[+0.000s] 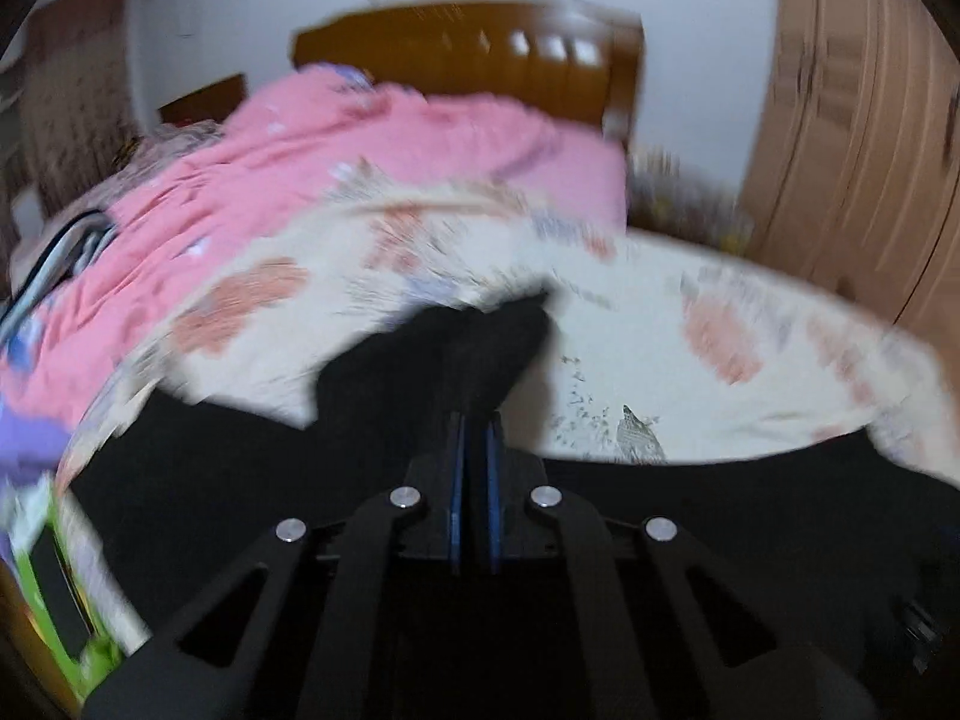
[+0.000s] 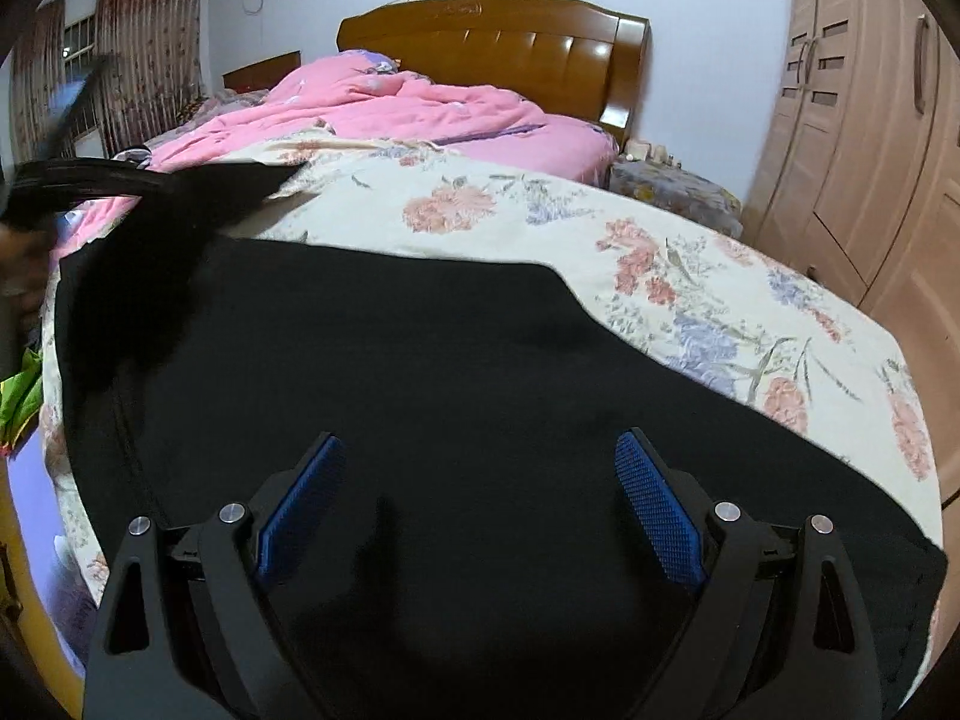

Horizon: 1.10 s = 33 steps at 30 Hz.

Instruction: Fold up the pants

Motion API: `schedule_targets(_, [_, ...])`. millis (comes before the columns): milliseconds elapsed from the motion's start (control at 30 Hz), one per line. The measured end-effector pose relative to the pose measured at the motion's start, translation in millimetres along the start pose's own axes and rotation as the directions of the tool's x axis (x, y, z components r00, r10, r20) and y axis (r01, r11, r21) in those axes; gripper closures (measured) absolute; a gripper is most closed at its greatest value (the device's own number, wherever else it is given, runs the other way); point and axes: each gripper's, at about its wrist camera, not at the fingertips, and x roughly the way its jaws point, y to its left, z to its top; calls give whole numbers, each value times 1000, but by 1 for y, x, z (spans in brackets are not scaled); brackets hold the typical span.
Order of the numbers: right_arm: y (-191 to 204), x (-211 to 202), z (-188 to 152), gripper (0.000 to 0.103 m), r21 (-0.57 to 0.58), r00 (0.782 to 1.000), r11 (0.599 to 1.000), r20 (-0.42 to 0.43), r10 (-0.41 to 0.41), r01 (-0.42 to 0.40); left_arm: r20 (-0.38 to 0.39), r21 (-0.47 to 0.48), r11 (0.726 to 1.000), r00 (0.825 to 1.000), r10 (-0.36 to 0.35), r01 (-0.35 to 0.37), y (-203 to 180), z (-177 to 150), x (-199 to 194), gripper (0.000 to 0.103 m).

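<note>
The left gripper (image 1: 474, 420) has its jaws pinched narrow on a raised fold of the black pants (image 2: 420, 390). The right gripper (image 2: 480, 450) hovers with jaws wide above the pants, nothing between them. The pants lie spread on the floral sheet (image 2: 690, 252) at the bed's near edge; bare sheet lies open beyond. A pink quilt (image 2: 420, 108) is heaped before the headboard (image 2: 510, 42); a wardrobe (image 2: 870, 120) stands right.

Both wrist views close, facing headboard (image 2: 492, 42).
</note>
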Motion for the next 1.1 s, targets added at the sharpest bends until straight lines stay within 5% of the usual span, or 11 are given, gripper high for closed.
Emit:
schedule_targets(100, [-3, 10, -3, 15, 26, 1000, 1000, -30, 5, -4, 49, -113, 994, 999, 12, -6, 59, -39, -40, 97])
schedule_targets(200, [-6, 13, -4, 15, 47, 999, 999, -39, 14, -12, -37, -206, 978, 999, 28, -35, 110, -83, -30, 97])
schedule_targets(367, [-9, 23, -5, 15, 72, 996, 997, -89, 10, -3, 13, -288, 955, 997, -71, 72, 142, -117, -15, 89])
schedule_targets(433, [-9, 25, -5, 15, 76, 995, 997, -99, 2, 6, 41, -322, 943, 996, -78, 87, 145, -118, -22, 69])
schedule_targets(500, [-8, 26, -6, 15, 71, 995, 997, -104, -6, 13, 97, -344, 930, 990, -101, 128, 145, -121, -35, 38])
schedule_targets(667, [-2, 29, -6, 15, 32, 993, 999, -118, -31, 35, 43, -213, 977, 999, 16, -7, 130, -114, -30, 38])
schedule_targets(767, [1, 29, -6, 15, 20, 993, 999, -115, -37, 40, 63, 2, 985, 983, 170, -171, 103, -104, -32, 29])
schedule_targets(867, [1, 28, -6, 15, 19, 993, 999, -112, -41, 43, 138, 306, 904, 954, 267, -297, 55, -102, -37, 24])
schedule_targets(1000, [0, 28, -6, 15, 18, 993, 999, -110, -40, 42, 211, 652, 659, 924, 319, -376, -6, -108, -16, 23])
schedule_targets(1067, [-1, 27, -6, 15, 22, 994, 999, -106, -36, 39, 222, 726, 567, 913, 342, -389, -18, -107, 5, 24])
schedule_targets(1100, [-1, 26, -7, 15, 25, 994, 999, -101, -32, 35, 212, 750, 544, 916, 341, -376, -20, -107, 13, 33])
